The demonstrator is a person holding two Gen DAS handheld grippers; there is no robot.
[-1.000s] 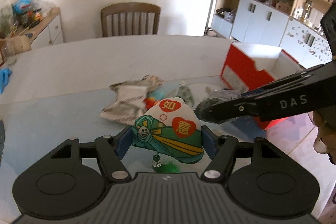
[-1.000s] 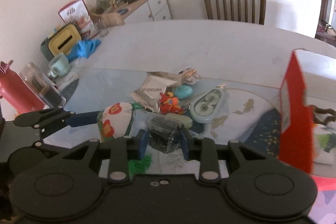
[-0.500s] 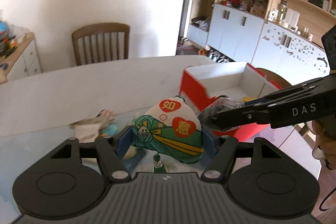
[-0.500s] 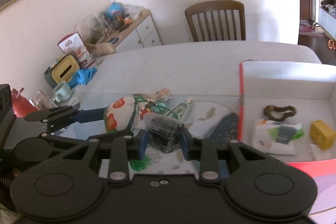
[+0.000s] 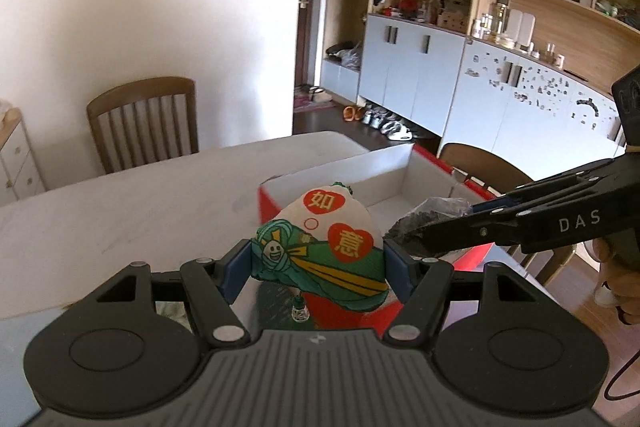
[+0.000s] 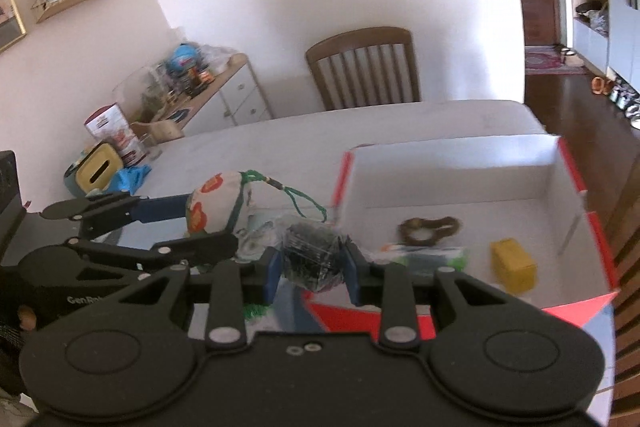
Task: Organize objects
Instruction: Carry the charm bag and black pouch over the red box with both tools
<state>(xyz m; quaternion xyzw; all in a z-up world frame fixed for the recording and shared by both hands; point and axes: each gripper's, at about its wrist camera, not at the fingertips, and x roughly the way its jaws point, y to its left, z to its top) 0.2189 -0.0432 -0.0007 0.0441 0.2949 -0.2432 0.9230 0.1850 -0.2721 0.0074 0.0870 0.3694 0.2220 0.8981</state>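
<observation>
Left gripper [image 5: 318, 263] clamps one embroidered pouch [image 5: 325, 241] and right gripper [image 6: 312, 269] clamps one dark wrapped bundle [image 6: 314, 255], both above the near-left corner of one red-edged box [image 6: 460, 167] containing three items.

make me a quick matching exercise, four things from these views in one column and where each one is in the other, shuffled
1. embroidered sachet
2. black bundle in clear wrap
3. yellow block
4. wooden chair

a. on the floor of the red box
b. behind the table's far edge
c. between the left gripper's jaws
d. between the right gripper's jaws

Pairs: 1-c, 2-d, 3-a, 4-b
</observation>
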